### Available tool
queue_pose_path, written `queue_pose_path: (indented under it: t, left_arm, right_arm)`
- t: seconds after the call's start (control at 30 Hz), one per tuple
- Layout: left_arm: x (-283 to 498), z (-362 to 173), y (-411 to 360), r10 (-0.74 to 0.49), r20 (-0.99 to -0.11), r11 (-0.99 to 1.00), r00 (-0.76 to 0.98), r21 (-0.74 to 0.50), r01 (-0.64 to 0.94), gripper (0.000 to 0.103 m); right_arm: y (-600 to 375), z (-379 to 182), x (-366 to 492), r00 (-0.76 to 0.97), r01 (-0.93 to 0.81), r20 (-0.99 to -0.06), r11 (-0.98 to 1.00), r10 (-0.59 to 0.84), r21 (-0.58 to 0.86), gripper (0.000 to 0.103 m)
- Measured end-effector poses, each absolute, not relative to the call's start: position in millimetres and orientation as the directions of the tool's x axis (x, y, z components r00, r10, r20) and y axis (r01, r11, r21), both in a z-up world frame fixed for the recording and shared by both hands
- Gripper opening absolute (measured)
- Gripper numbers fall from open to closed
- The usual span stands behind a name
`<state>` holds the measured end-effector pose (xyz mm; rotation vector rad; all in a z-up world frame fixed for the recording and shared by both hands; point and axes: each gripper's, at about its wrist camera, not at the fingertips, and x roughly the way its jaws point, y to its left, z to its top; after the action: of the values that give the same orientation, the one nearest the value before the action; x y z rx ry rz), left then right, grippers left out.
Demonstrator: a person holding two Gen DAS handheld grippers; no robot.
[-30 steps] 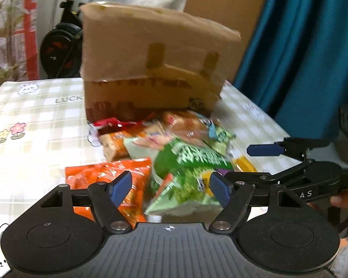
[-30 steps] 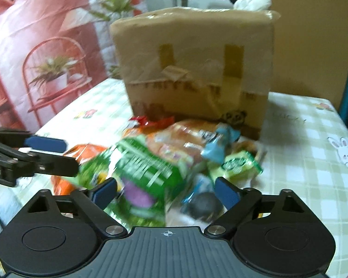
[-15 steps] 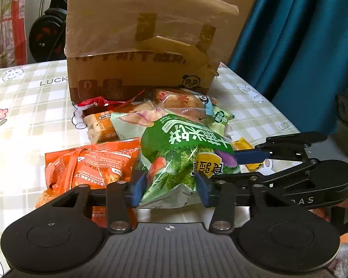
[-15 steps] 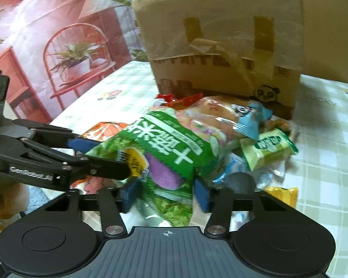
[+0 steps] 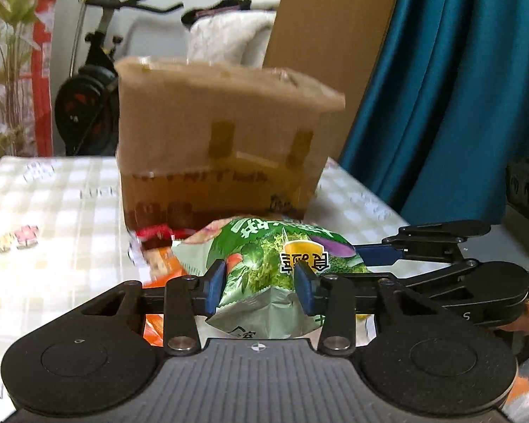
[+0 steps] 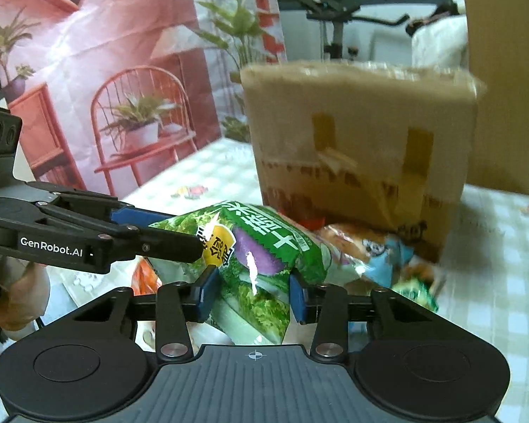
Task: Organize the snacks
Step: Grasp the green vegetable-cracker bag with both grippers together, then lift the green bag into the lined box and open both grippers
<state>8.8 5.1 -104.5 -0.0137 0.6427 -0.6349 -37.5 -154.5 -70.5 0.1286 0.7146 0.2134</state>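
A green snack bag (image 5: pixel 264 257) with vegetable pictures hangs above the snack pile, held from two sides. My left gripper (image 5: pixel 261 282) has its blue pads pressed into the bag's near end. My right gripper (image 6: pixel 254 287) pinches the same bag (image 6: pixel 261 243), and its jaws are closing on it. The right gripper (image 5: pixel 366 266) reaches in from the right in the left wrist view. In the right wrist view the left gripper (image 6: pixel 172 231) comes in from the left. Behind stands a taped cardboard box (image 5: pixel 222 141).
More snacks lie below the bag in front of the box (image 6: pixel 359 141): an orange packet (image 5: pixel 158 275), a red wrapper (image 5: pixel 155 231), a bread packet (image 6: pixel 356 243), a small green packet (image 6: pixel 416 289). The checked tablecloth (image 5: pixel 53 229) spreads left; a teal curtain (image 5: pixel 458 88) hangs right.
Both grippers went from wide open to closed on the green bag. They have since risen with it, lifting it off the pile.
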Motion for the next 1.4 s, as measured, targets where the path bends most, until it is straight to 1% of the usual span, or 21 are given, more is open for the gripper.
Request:
queue_pose_path:
  t: [0.5,0.77,0.97,1.07,1.17,1.4]
  left_arm:
    - [19,-52,-5,-0.565,-0.404,0.816,0.719,-0.148,0.558,0.044]
    - [40,-22,-15,-0.569,-0.317,0.816,0.759,-0.102,0.569,0.044]
    - [71,2,-24,-0.579,-0.263,0.812,0.772,-0.095,0.576,0.044]
    - [100,8,-31,-0.583,-0.265,0.809,0.768,-0.113,0.576,0.044]
    - [133,7,-39,-0.587,-0.291,0.808,0.755,-0.143,0.572,0.044]
    - [199,-17,-57,-0.553,-0.377,0.831,0.743,-0.175,0.529,0.044]
  right_arm:
    - [-158,-4,-17,0.839,-0.184,-0.512,0.981,0.185,0.052,0.038]
    - [-169,31,4,0.887,-0.180,-0.436,0.983,0.153,-0.022,0.038]
    - [-188,57,36,0.911,-0.172,-0.390,0.983,0.136,-0.058,0.038]
    - [-203,62,64,0.912,-0.162,-0.390,0.985,0.127,-0.058,0.038]
    - [-221,57,97,0.907,-0.148,-0.405,0.988,0.114,-0.053,0.038]
    - [-253,19,157,0.873,-0.101,-0.479,0.995,0.092,0.006,0.038]
